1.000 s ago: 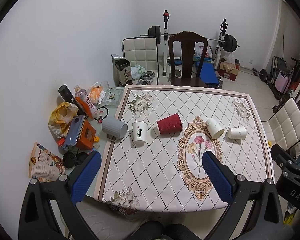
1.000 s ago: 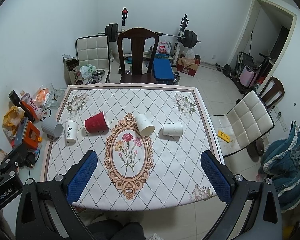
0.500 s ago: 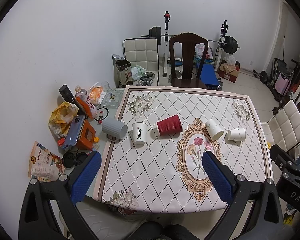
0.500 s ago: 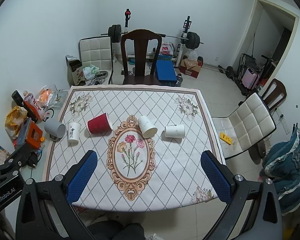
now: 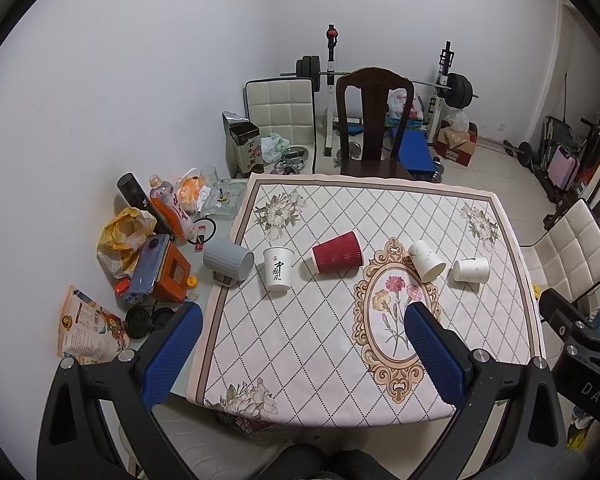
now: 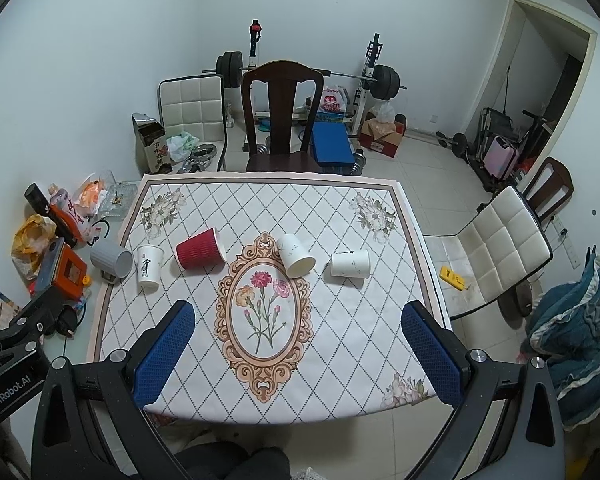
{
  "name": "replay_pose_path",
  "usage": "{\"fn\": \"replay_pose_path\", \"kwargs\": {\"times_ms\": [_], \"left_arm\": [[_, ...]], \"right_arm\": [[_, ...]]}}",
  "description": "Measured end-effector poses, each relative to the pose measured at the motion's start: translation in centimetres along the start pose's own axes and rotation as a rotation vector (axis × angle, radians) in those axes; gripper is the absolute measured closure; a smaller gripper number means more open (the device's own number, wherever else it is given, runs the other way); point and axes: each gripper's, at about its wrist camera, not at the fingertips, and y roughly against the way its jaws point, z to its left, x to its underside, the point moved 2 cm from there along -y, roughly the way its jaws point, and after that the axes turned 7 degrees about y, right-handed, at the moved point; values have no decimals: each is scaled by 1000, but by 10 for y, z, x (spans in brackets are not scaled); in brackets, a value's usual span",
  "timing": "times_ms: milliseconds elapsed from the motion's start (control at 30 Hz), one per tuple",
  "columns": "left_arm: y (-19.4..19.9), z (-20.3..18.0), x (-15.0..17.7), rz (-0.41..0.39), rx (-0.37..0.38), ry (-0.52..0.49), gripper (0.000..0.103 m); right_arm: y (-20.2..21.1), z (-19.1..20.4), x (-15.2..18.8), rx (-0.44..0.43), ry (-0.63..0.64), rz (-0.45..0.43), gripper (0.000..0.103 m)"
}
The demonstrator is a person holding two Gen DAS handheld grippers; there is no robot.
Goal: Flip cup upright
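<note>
In the left wrist view the red cup (image 5: 337,251) lies on its side at twelve o'clock from the left gripper (image 5: 303,340), a white printed cup (image 5: 278,269) standing upright just beside it at nine; a careless reach could topple that neighbour or roll the red one. The fingers gape wide, touching nothing. In the right wrist view two white cups (image 6: 296,255) (image 6: 351,264) lie tipped at twelve o'clock; the right gripper (image 6: 298,338) is likewise spread, empty, well short of them.
</note>
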Motion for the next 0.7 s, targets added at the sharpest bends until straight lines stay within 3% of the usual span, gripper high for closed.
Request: {"fn": "replay_pose_path", "kwargs": {"times_ms": [500, 700], "left_arm": [[3, -1, 0, -5, 6, 6, 0], [-16, -7, 8, 8, -40, 16, 0]], "right_arm": [[2, -1, -2, -5, -4, -3, 0], [-5, -7, -3, -37, -3, 15, 0]]}}
